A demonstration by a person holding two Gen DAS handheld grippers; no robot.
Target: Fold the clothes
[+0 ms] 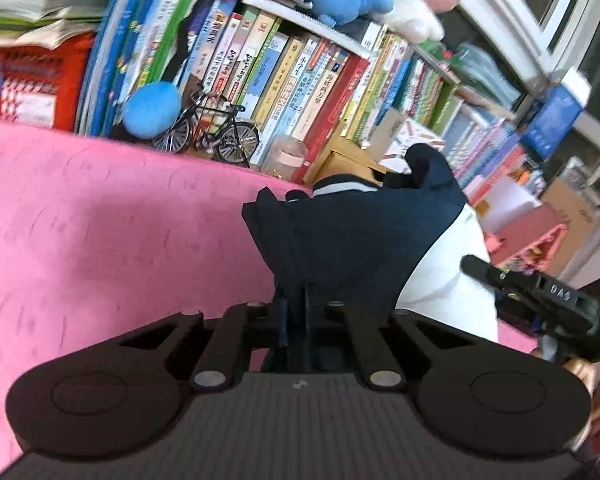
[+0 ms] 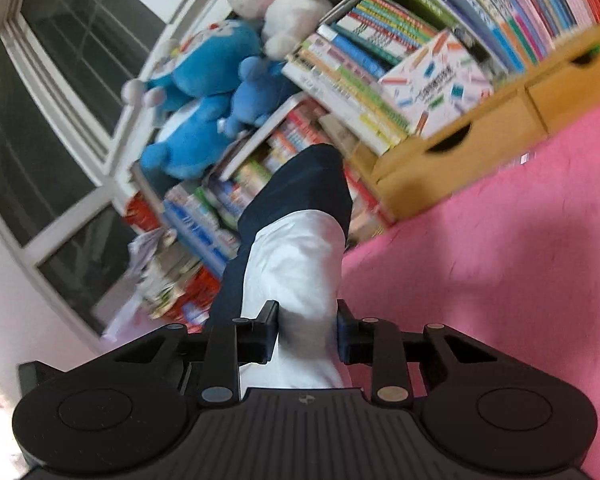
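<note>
A navy and white garment (image 1: 340,232) is lifted off the pink bed cover (image 1: 100,220). My left gripper (image 1: 296,300) is shut on its navy edge, and the cloth rises in a peak ahead of the fingers. In the right wrist view my right gripper (image 2: 307,328) is shut on a thick bunch of the garment's white part (image 2: 296,256), with a navy sleeve end standing above it. From the left wrist view my right gripper (image 1: 480,270) reaches into the white cloth at the right. The garment's lower part is hidden below both grippers.
Shelves of books (image 1: 300,80) line the far edge of the bed, with a model bicycle (image 1: 212,128), a blue ball (image 1: 152,108) and plush toys (image 2: 204,92) on them. Wooden drawers (image 2: 460,152) stand by the pink cover (image 2: 500,260). A window (image 2: 60,120) is at the left.
</note>
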